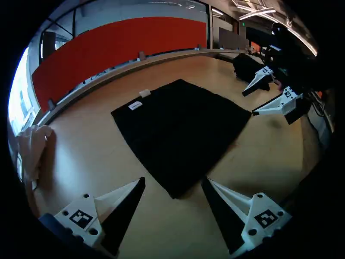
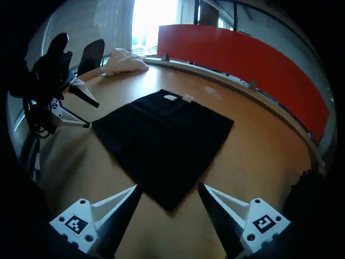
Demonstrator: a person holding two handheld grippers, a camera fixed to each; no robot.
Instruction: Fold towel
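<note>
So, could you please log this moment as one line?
towel: flat on table, not gripped | left gripper: open, at one corner | right gripper: open, at adjacent corner

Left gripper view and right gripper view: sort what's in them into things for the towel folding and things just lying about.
For the job:
black towel
left gripper, open
right gripper, open

Lying about:
white cloth
dark heap
red partition
chair
</note>
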